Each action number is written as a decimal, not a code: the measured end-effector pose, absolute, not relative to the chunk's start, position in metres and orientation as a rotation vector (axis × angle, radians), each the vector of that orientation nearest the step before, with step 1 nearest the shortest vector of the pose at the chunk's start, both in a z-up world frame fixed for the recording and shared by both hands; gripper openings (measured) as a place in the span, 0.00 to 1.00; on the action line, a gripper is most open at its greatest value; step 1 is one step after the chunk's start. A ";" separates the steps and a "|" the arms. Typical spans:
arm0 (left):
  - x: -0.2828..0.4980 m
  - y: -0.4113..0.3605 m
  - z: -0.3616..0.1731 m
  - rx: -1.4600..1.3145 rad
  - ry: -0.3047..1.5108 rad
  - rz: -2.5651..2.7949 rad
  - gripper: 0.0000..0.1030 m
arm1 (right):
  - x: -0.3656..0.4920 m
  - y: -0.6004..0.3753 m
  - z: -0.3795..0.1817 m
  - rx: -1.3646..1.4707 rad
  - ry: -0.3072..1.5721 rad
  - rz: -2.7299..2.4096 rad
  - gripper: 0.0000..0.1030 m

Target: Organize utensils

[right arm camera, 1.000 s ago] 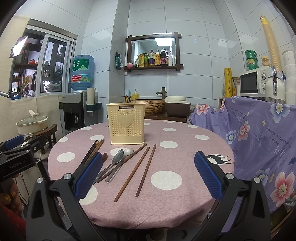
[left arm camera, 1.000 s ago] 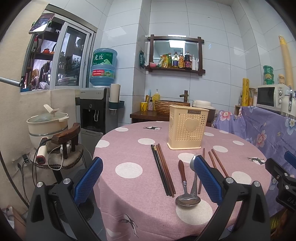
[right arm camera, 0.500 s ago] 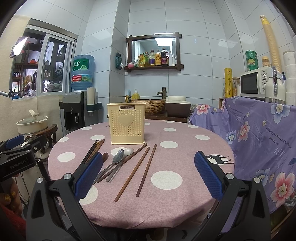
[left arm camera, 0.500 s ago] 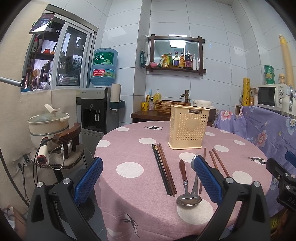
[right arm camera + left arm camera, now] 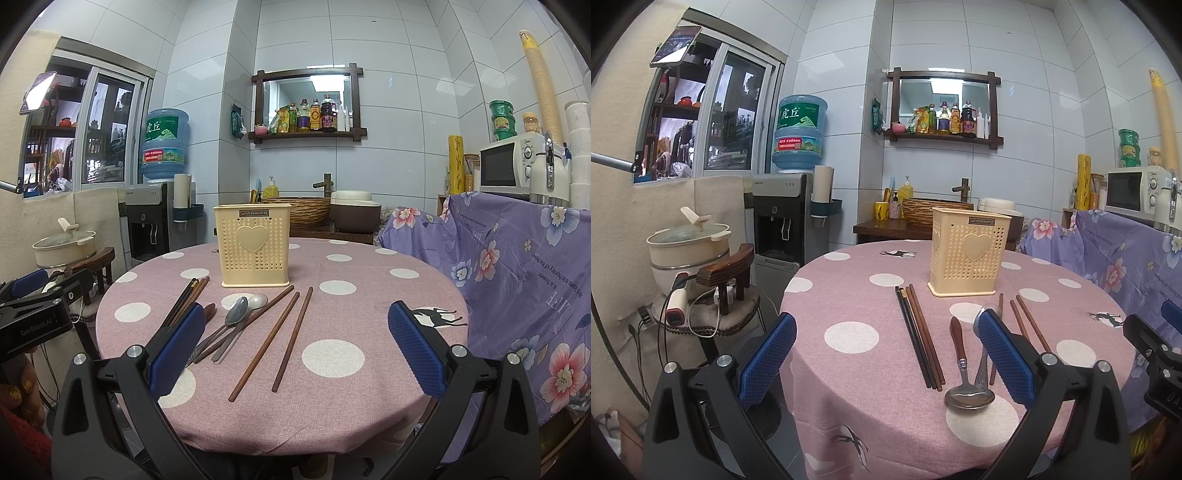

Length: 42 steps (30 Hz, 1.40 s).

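Filling most of both views, the round table point(image 5: 369, 314) under its pink cloth with white dots looks a little farther off in the left wrist view than a second ago, with everything on it shifted slightly right and down, while the right wrist view is almost unchanged. At the far middle of the table the cream utensil holder point(image 5: 255, 245) with a heart on its front stands upright where it stood before, and nothing can be seen sticking out of its top. Near it the utensils lie flat in the same layout as earlier. A tight bundle of dark and brown chopsticks point(image 5: 919, 336) lies left of the holder, running from far to near. To the right of the bundle rests a wooden-handled spoon point(image 5: 964, 373), its bowl toward the near edge, just beside a steel spoon point(image 5: 234, 325) whose bowl points the opposite way, toward the holder. A single brown chopstick point(image 5: 255, 317) crosses close under these spoons, and a loose chopstick pair point(image 5: 280, 339) lies further right, slightly splayed. The left gripper point(image 5: 886, 363) hovers over the near left part of the table with its jaws spread wide and holding nothing; its right pad covers part of the steel spoon in that view. The right gripper point(image 5: 295, 354) hangs above the near edge, jaws likewise wide apart and empty.
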<state>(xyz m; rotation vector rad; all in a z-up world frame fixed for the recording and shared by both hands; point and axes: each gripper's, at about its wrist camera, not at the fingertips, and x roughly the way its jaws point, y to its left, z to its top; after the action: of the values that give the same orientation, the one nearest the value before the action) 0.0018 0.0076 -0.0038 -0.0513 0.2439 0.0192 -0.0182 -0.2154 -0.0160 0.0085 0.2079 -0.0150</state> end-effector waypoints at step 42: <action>-0.001 0.021 -0.009 -0.047 0.271 0.008 0.95 | -0.013 -0.215 -0.021 0.001 0.229 -0.019 0.95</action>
<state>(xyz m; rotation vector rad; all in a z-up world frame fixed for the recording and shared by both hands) -0.0009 0.0209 -0.0090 -0.0470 0.2708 0.0079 -0.0134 -0.2151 -0.0209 0.0011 0.2291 -0.0192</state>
